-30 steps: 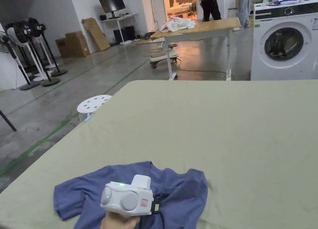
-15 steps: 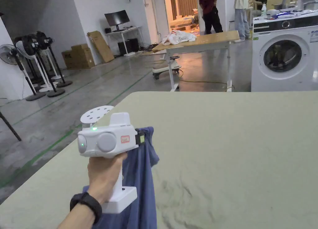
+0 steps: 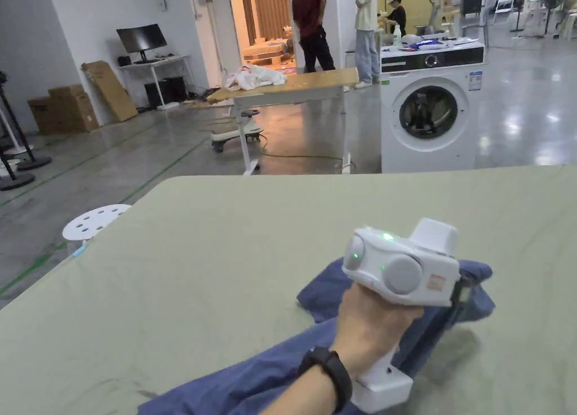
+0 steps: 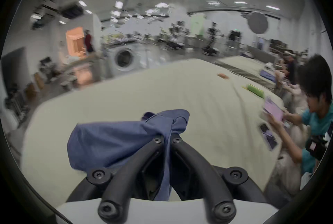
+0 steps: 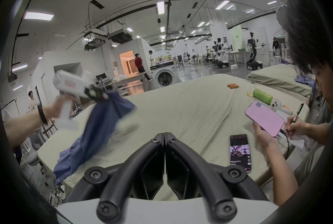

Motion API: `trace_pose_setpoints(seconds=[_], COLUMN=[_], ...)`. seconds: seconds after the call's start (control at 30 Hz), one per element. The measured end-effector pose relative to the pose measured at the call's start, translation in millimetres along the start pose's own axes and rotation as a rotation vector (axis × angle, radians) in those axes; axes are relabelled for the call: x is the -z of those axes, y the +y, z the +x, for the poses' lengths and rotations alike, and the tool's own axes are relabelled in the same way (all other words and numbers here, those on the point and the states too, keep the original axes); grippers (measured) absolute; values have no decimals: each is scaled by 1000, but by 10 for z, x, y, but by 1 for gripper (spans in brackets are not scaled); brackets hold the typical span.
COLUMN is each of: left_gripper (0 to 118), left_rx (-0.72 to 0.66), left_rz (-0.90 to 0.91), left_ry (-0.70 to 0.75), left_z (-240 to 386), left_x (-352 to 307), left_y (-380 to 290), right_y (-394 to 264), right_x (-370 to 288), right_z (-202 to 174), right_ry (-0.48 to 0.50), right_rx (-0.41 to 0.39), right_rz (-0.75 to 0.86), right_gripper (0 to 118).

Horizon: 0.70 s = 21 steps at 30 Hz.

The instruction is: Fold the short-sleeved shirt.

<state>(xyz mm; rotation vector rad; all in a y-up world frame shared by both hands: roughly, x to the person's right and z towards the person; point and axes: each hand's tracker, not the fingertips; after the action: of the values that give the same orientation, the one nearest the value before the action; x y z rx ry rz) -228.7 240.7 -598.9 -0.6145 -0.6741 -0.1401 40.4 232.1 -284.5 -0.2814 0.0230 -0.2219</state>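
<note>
The short-sleeved shirt [image 3: 318, 298] is blue and lies stretched over the green-covered table [image 3: 225, 236], trailing back toward the front edge. My left gripper [image 3: 463, 291] is shut on one bunched end of it, held low over the table. In the left gripper view the cloth [image 4: 111, 141] is pinched between the closed jaws of the left gripper [image 4: 167, 137]. The right gripper view shows the left gripper [image 5: 100, 94] with the shirt [image 5: 97, 128] hanging from it. My right gripper [image 5: 164, 135] is shut, with nothing between its jaws, above the table's near side.
A person sits at the table's right side holding a pink phone [image 5: 264, 117]. A second phone [image 5: 239, 152] and a green roll [image 5: 262, 95] lie nearby. Beyond the table stand a washing machine [image 3: 428, 115], a wooden table [image 3: 293, 86] and a white stool [image 3: 93, 227].
The left gripper took hold of the crumpled shirt, lifted it, then carried it to the right and lower, so the shirt now trails across the table. The head camera panned right.
</note>
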Motion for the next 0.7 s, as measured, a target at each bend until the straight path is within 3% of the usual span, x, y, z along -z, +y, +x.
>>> trace_pose_setpoints(seconds=[0.2,0.3,0.43,0.57,0.7], left_gripper=[0,1,70,71,74], left_rx=[-39,0,-50,-28,80], left_rz=[-149,-172,-126,100,254], left_ry=[-391,-468,-457,-305,-40], left_z=[1631,2146,2071,1555,1014], left_x=[720,758,617,-161,-1222], left_y=[-960,-1201,-1237,-1075,-959], right_y=[16,18,31,40,103], right_x=[-225,-291,-284,-208,-80], right_z=[60,32,-59,-155,-260], right_ry=[-55,-60,-59,-11,31], right_rx=[-3,-24,-66,-89,-149], right_rz=[23,19,15,23,54], right_gripper=[0,0,0,0,0])
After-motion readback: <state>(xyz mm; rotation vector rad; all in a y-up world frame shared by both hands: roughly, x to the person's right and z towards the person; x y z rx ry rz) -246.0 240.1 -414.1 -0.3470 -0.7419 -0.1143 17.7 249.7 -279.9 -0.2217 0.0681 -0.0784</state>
